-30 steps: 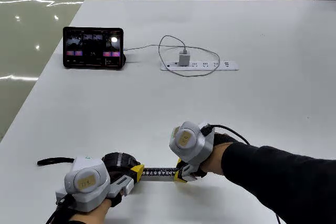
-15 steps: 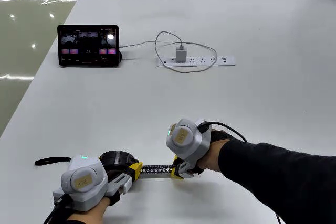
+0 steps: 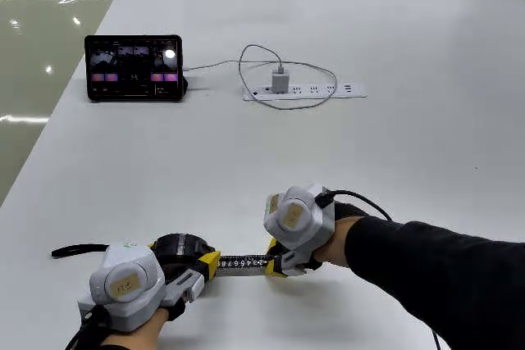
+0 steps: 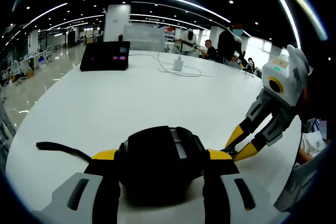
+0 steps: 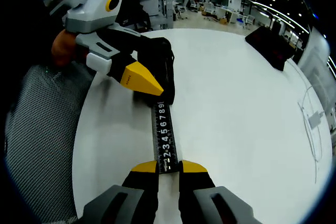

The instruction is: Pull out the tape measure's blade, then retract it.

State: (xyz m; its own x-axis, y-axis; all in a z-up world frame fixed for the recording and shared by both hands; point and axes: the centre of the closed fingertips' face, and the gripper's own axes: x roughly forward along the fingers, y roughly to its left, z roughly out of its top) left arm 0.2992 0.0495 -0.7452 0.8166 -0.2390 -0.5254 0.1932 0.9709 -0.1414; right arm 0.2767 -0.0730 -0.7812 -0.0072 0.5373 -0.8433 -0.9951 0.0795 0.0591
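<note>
**A:** Where's the tape measure?

**B:** Between the jaws of the left claw. The tape measure sits on the white bench, and the jaws are clamped on either side of its black body, a yellow tip on each flank.

**A:** And the blade?

**B:** The blade is out by a short stretch, running straight from the body to the right claw. That claw is pinched onto the blade's end, jaws nearly together with the strip between them. In the right gripper view the printed numbers one to nine read along it.

**A:** Is the blade lying on the bench?

**B:** It runs low over it; I cannot tell whether it touches.

**A:** How do the two claws stand?

**B:** Near each other, tips facing, with just the drawn blade between them.

**A:** Anything else around?

**B:** A black strap trails from the tape measure along the bench, on the left claw's outer side, away from the right claw. Well ahead of the left claw stands a tablet with its screen lit. Well ahead of the right claw lies a power strip with a white charger plugged in, and a cable loops around it and runs to the tablet.
</note>
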